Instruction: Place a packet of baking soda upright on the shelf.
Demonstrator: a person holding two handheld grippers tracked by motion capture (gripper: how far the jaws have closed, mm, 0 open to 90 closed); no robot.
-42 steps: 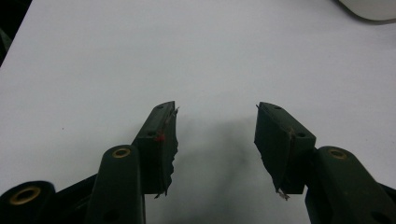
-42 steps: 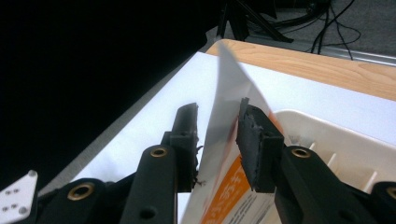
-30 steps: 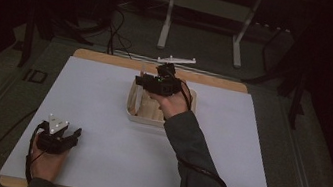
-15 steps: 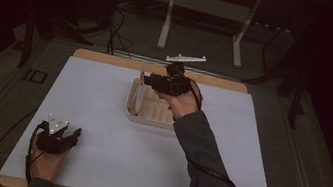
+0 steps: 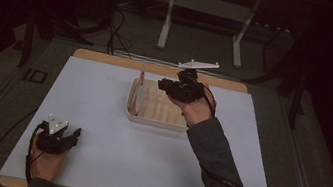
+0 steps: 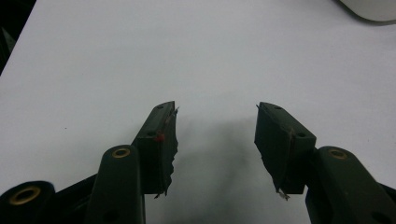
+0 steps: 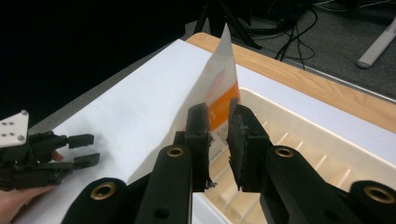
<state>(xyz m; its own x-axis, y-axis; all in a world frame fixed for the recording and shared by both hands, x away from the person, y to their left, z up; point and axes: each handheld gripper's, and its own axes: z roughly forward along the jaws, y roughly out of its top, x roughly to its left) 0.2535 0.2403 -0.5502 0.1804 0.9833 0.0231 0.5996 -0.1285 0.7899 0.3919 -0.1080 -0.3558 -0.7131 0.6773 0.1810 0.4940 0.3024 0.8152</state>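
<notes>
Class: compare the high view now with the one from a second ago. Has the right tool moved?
Yes. The right tool has risen and shifted right over the tray, lifting the thin packet it grips.

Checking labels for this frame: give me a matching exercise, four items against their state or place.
Items:
1. left gripper
2. right gripper
3. packet
4. tray

States:
A. cream, ribbed, at the table's far middle
B. white and orange, held upright at the tray's left end
C. jaws apart, nothing between them, low at the near left
D. jaws closed on a thin flat thing

Pairs: 1-C, 2-D, 3-B, 4-A
</notes>
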